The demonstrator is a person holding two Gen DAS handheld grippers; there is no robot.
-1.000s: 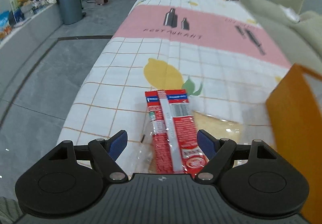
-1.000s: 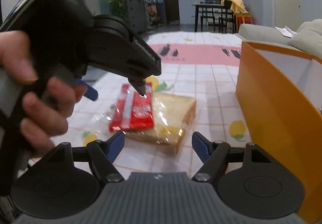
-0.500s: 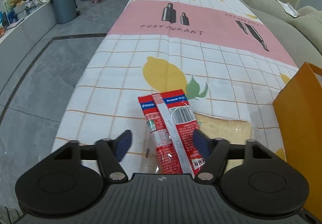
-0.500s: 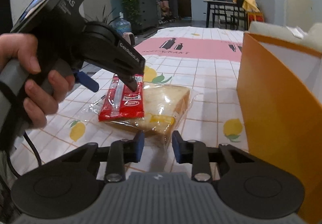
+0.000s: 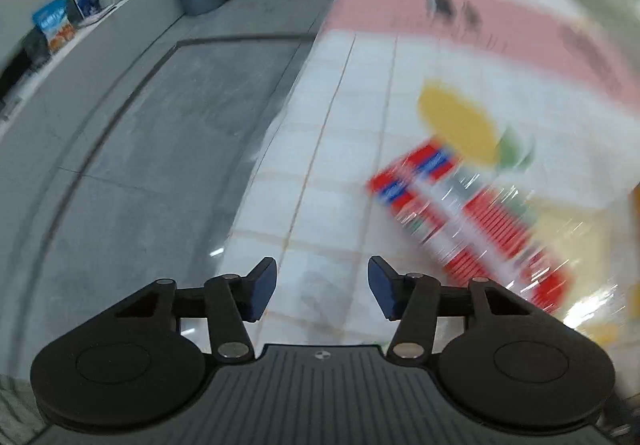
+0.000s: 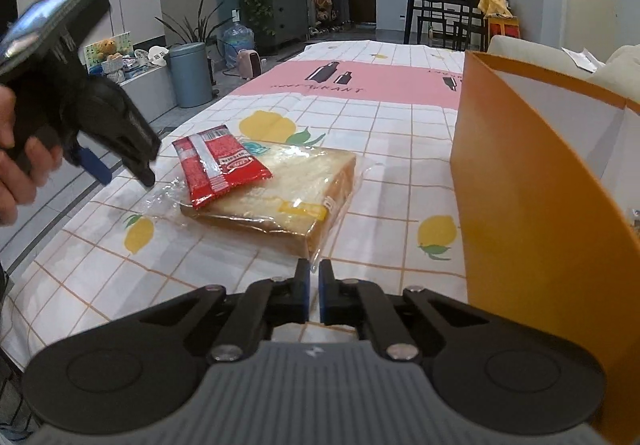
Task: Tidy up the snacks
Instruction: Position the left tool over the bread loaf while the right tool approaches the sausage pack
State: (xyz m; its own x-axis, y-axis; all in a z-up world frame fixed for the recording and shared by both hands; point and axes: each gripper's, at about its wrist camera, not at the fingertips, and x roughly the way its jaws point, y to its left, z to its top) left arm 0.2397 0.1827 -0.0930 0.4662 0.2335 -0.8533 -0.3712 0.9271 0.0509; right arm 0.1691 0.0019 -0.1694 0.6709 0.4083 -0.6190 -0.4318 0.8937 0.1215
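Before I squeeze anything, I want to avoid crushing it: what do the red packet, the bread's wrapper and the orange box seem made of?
Red packet: glossy printed plastic film, judging by its sheen.
Bread wrapper: thin clear plastic, crinkled, with glare spots.
Orange box: probably matte card or paperboard; flat, stiff walls.

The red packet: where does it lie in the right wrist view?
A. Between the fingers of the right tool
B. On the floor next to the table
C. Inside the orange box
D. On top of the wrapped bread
D. The red packet rests flat on the wrapped bread, which lies on the tablecloth to the left of the orange box.
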